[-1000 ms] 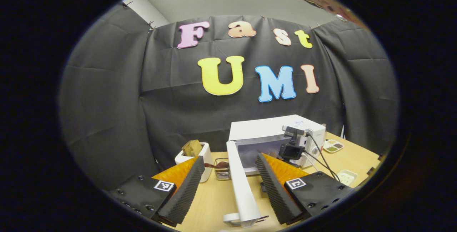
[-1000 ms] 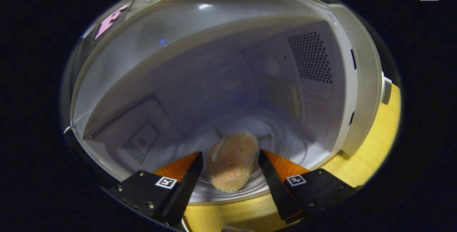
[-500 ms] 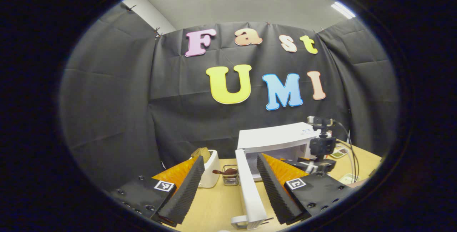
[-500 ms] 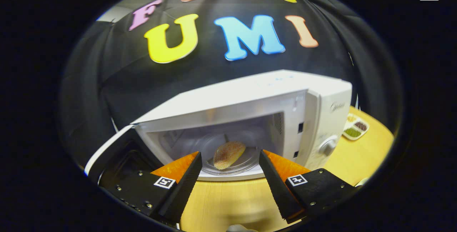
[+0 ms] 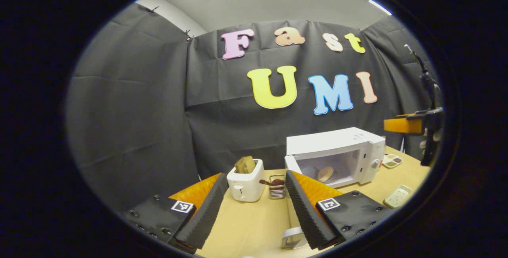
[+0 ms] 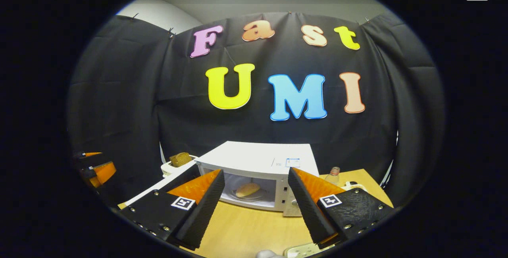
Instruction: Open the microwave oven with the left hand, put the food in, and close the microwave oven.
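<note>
Food [image 6: 247,189] is seen on the turntable inside the microwave [image 6: 258,158], door swung open at 9 o'clock. Open & load steps judged done; closing left. Left gripper [image 5: 254,206] & right gripper [image 6: 254,204] are spread wide, nothing held.
</note>
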`<state>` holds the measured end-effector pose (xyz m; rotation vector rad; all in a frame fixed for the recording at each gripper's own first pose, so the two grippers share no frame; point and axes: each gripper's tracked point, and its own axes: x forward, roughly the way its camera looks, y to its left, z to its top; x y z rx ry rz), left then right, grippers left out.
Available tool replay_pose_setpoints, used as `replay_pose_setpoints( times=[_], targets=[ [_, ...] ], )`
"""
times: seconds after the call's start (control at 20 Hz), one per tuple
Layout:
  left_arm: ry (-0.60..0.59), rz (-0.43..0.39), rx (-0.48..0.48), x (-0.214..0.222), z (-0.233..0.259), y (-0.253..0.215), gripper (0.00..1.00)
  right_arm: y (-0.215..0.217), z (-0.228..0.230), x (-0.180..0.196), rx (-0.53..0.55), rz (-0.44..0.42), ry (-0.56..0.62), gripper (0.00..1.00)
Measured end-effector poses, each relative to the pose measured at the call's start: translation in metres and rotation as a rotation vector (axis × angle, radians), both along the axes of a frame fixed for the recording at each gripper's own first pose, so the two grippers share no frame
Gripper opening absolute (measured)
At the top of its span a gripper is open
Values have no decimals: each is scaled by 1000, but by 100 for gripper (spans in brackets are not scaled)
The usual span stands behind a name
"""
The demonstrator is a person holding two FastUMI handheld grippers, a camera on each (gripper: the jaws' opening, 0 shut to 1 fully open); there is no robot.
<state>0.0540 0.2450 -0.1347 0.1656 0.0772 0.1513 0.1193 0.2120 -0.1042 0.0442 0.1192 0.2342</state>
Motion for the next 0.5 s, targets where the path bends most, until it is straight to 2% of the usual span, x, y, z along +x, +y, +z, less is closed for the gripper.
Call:
replay_pose_setpoints(
  times=[0.1, 0.4, 0.5],
  targets=[
    [17, 15, -4, -8, -18, 5, 100, -14, 19, -17, -17, -14, -29, 98],
    [92, 70, -20, -29, -84, 31, 100, -38, 58, -41, -49, -25, -55, 98],
    [133, 85, -47, -34, -111, 35, 100, -44, 68, -43, -94, -42, -86, 98]
  ],
)
